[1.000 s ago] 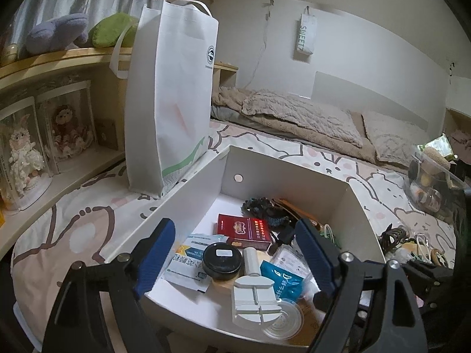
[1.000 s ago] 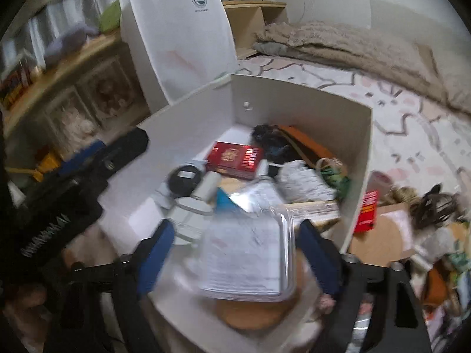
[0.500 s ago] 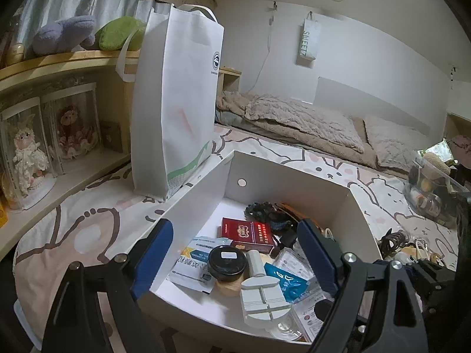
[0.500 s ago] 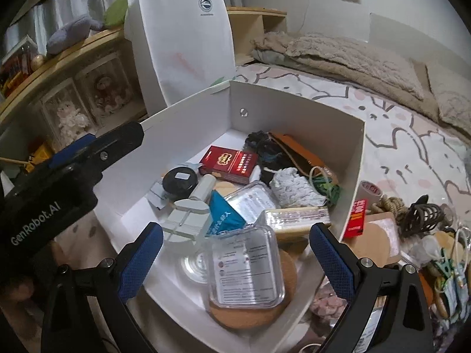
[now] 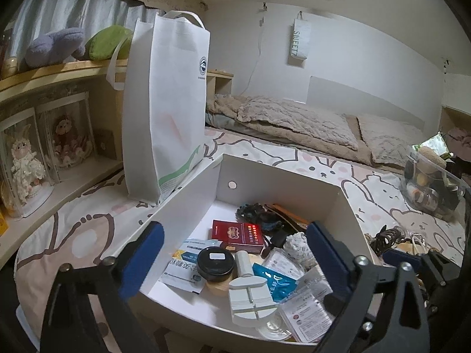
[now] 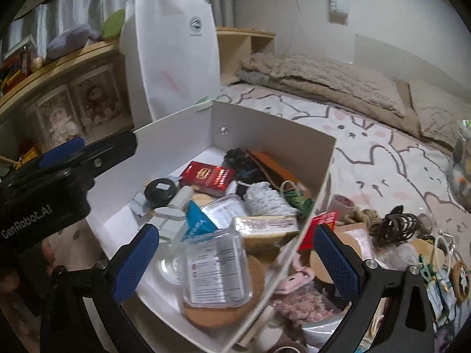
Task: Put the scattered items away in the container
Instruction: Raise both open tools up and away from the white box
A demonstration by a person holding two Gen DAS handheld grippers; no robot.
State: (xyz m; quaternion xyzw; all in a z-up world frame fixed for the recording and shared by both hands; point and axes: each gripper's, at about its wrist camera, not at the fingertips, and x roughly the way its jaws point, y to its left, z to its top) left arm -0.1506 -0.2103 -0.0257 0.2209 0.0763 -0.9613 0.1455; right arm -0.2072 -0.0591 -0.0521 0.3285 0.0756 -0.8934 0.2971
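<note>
Right gripper (image 6: 235,259) jaws opening, empty, above the clear case (image 6: 216,270) in the white box (image 6: 273,135); swinging right risks clipping its near wall.

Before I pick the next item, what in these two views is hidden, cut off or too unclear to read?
- Left wrist view: scattered pile right of the white cardboard box, hidden by the right tongs' black frame.
- Right wrist view: pile's lower right, cut by the frame edge.
- Right wrist view: round cork coaster, mostly under the clear plastic case.
- Both views: print on the red rectangular packet, too small.
</note>
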